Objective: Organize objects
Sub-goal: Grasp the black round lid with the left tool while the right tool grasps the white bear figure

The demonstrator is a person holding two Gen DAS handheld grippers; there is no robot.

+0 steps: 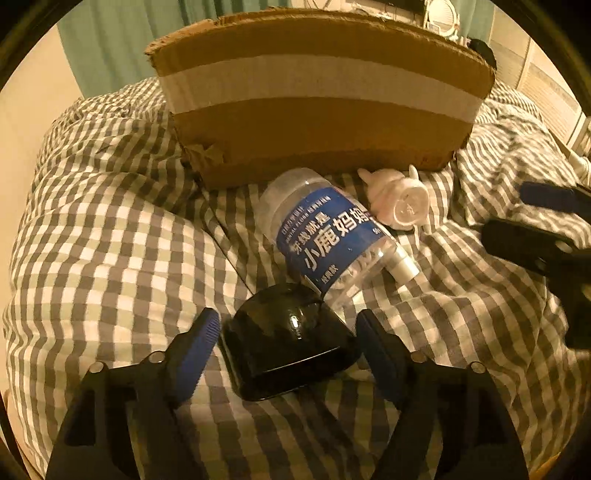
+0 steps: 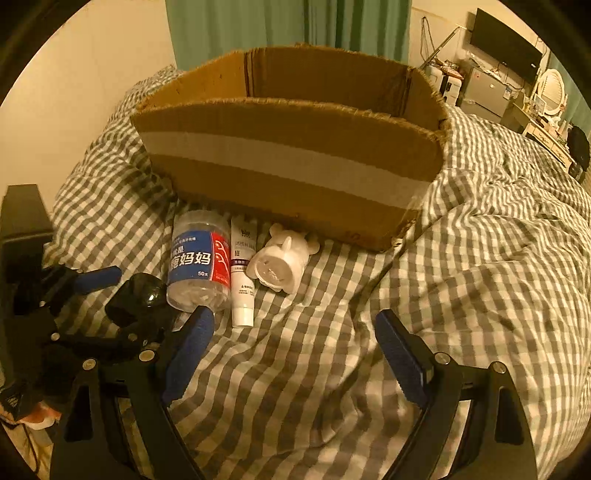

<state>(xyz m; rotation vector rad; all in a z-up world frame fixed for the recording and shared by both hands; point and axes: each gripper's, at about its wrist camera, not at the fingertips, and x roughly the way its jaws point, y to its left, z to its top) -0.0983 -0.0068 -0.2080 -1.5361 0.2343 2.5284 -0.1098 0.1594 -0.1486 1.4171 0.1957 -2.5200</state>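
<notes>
A black glossy object (image 1: 288, 339) lies on the checked bedspread between the open fingers of my left gripper (image 1: 286, 332); it also shows in the right wrist view (image 2: 138, 297). Beyond it lies a clear jar with a blue label (image 1: 328, 236) (image 2: 197, 262), a white tube (image 2: 242, 273) and a white figurine (image 1: 400, 201) (image 2: 282, 260). An open cardboard box (image 1: 317, 103) (image 2: 295, 155) stands behind them. My right gripper (image 2: 293, 328) is open and empty over the bedspread, right of the objects.
The checked bedspread (image 2: 480, 277) covers the bed in soft folds. A wall and green curtain (image 2: 236, 26) stand behind the box. Furniture, a mirror and a screen (image 2: 506, 40) are at the far right.
</notes>
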